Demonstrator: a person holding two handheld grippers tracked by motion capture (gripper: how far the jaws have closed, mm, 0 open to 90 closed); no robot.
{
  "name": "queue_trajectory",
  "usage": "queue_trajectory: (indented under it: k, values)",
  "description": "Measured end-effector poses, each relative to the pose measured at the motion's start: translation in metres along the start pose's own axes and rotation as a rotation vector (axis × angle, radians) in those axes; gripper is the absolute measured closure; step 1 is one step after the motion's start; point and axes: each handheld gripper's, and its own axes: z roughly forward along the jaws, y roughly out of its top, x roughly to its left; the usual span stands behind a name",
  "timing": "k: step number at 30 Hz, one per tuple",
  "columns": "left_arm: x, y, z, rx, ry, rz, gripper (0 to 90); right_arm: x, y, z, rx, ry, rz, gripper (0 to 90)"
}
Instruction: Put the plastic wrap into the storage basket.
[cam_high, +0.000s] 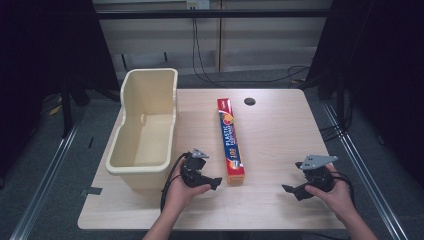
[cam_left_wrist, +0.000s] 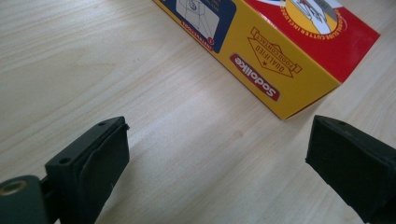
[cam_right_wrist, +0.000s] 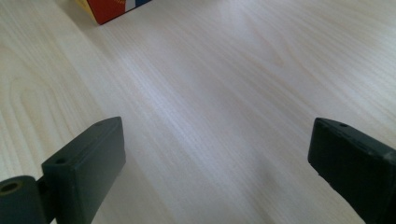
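A long red, yellow and blue plastic wrap box (cam_high: 231, 141) lies flat along the middle of the wooden table (cam_high: 280, 130). My left gripper (cam_high: 214, 183) sits just left of the box's near end, open and holding nothing. In the left gripper view the box's yellow side and red end (cam_left_wrist: 275, 51) lie beyond the wide-apart jaws, and the left gripper (cam_left_wrist: 217, 156) hovers over bare wood. My right gripper (cam_high: 289, 189) rests at the front right, open, well apart from the box. In the right gripper view the box's corner (cam_right_wrist: 109, 9) shows at the top left, with the right gripper (cam_right_wrist: 217, 156) over plain tabletop.
A cream plastic bin (cam_high: 145, 125) stands open-topped on the table's left side, right beside my left hand. A dark round hole (cam_high: 249, 101) sits in the tabletop at the back. Cables run on the floor behind the table.
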Motion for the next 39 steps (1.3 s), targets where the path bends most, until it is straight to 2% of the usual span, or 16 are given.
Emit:
queue_trajectory:
  k: [5, 7, 17, 21, 25, 26, 28, 30, 34, 36, 39]
  values:
    - [-0.003, 0.007, 0.000, 0.001, -0.007, -0.024, 5.1, 0.000, 0.002, 0.001, 0.003, -0.004, -0.001, 4.0]
    - [-0.004, 0.012, 0.000, 0.007, -0.003, -0.017, 5.1, 0.000, 0.001, 0.000, 0.000, -0.008, -0.003, 4.1]
    - [-0.003, 0.040, 0.000, 0.015, 0.003, -0.046, 3.5, -0.002, -0.002, 0.000, -0.004, -0.006, 0.016, 3.8]
    - [0.000, 0.052, 0.001, 0.004, 0.004, -0.063, 3.2, -0.001, -0.001, 0.000, -0.006, -0.008, 0.020, 3.8]
    - [0.001, 0.063, 0.005, -0.003, 0.000, -0.104, 2.9, 0.001, -0.003, -0.001, 0.004, -0.013, 0.009, 4.0]
    - [0.002, 0.066, 0.006, 0.003, 0.006, -0.101, 2.9, 0.001, -0.003, -0.002, -0.002, -0.016, 0.008, 4.0]
    - [0.002, 0.071, 0.009, -0.004, 0.007, -0.125, 2.2, 0.000, -0.003, -0.005, -0.014, -0.017, 0.020, 3.8]
    - [0.004, 0.076, 0.011, 0.013, 0.009, -0.114, 2.2, 0.000, -0.003, -0.005, -0.015, -0.016, 0.024, 3.9]
    - [0.003, 0.086, 0.016, 0.002, 0.007, -0.142, 2.2, 0.000, -0.001, -0.005, -0.020, -0.022, 0.030, 3.9]
    - [0.003, 0.090, 0.016, 0.010, 0.013, -0.128, 2.2, 0.001, 0.000, -0.003, -0.018, -0.019, 0.017, 4.0]
    - [0.003, 0.095, 0.019, 0.010, 0.016, -0.148, 1.6, 0.002, 0.001, -0.001, -0.007, -0.015, 0.009, 4.1]
